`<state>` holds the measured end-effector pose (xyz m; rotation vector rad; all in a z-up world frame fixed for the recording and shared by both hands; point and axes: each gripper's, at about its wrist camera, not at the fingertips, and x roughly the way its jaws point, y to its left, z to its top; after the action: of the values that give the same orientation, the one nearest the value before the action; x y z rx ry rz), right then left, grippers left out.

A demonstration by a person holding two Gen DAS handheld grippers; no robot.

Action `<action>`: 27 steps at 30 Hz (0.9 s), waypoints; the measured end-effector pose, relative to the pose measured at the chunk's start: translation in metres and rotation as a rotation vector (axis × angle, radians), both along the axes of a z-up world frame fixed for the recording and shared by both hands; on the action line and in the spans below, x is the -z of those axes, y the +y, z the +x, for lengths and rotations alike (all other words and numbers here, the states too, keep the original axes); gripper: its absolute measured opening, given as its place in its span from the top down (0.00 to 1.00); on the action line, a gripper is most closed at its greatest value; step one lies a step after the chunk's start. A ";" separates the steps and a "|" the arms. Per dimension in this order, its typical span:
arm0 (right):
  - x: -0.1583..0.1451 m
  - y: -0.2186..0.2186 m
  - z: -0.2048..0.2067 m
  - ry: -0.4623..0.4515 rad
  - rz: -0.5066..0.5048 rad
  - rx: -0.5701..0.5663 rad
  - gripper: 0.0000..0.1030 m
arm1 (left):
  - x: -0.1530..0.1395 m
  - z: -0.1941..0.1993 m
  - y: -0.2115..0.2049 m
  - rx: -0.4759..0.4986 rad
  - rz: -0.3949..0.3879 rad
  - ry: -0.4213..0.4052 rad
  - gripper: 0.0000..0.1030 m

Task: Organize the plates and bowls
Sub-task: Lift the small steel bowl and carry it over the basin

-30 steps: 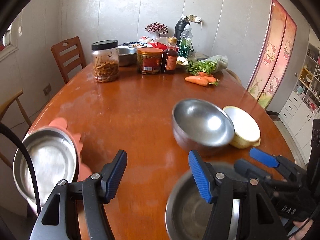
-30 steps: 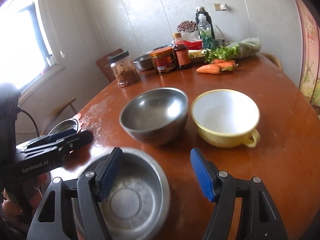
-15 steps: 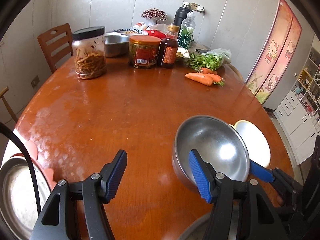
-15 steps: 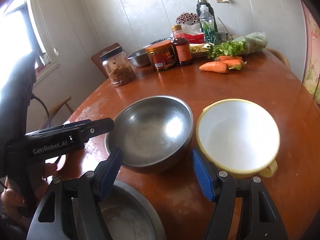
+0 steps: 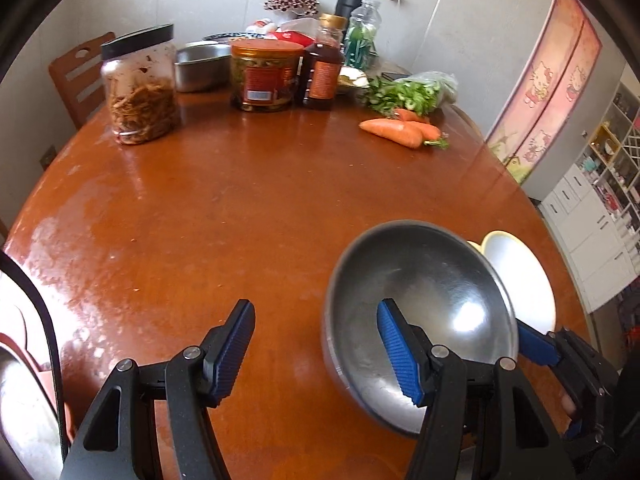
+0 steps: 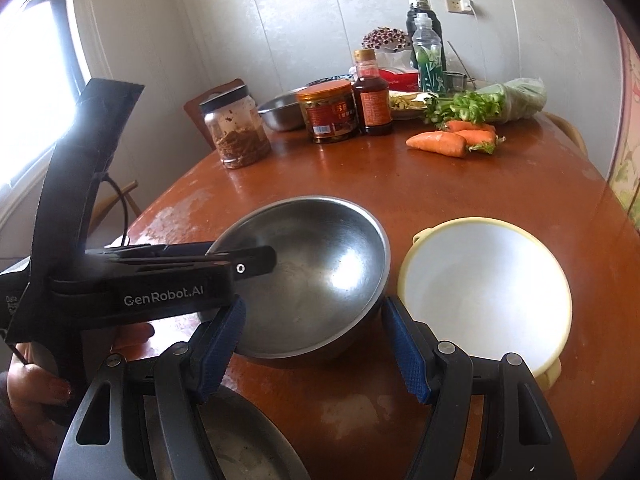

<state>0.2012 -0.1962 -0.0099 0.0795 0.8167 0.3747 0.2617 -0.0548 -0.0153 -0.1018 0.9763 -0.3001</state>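
so i've got a gripper in each hand over the round wooden table (image 5: 240,208). the left gripper (image 5: 316,352) has its jaws closing right now, straddling the near-left rim of the steel bowl (image 5: 432,288): one blue finger sits over the inside of the bowl, the other hangs outside over bare table at about 9 o'clock from it. the pads aren't pressing the rim, far as i can see. in the right wrist view the left gripper (image 6: 240,256) reaches across the same steel bowl (image 6: 328,264) from 9 o'clock, with my hand (image 6: 36,384) on its handle. the right gripper (image 6: 312,344) has its fingers apart and holds nothing; it sits at the bowl's 6 o'clock edge, and i can't tell if a pad touches the wall. the yellow bowl (image 6: 488,288) is just beside the steel one at 3 o'clock, white inside. a flat steel dish (image 6: 248,448) lies under the right gripper at the bottom edge. another steel plate (image 5: 24,420) shows at 8 o'clock in the left view. jars, bottles, carrots (image 5: 400,130) and greens crowd the far side at 12 o'clock.
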 end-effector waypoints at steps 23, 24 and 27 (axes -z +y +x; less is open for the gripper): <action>-0.006 0.013 -0.010 -0.011 -0.030 -0.069 0.30 | -0.015 -0.023 -0.008 0.067 0.014 -0.030 0.47; -0.006 0.014 -0.010 -0.014 -0.031 -0.071 0.30 | -0.017 -0.025 -0.007 0.064 0.011 -0.033 0.47; -0.011 0.017 -0.013 -0.024 -0.034 -0.077 0.30 | -0.022 -0.028 -0.002 0.058 -0.002 -0.040 0.46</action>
<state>0.1884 -0.1796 0.0008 0.0117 0.8036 0.4336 0.2337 -0.0568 0.0066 -0.0694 0.9407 -0.3551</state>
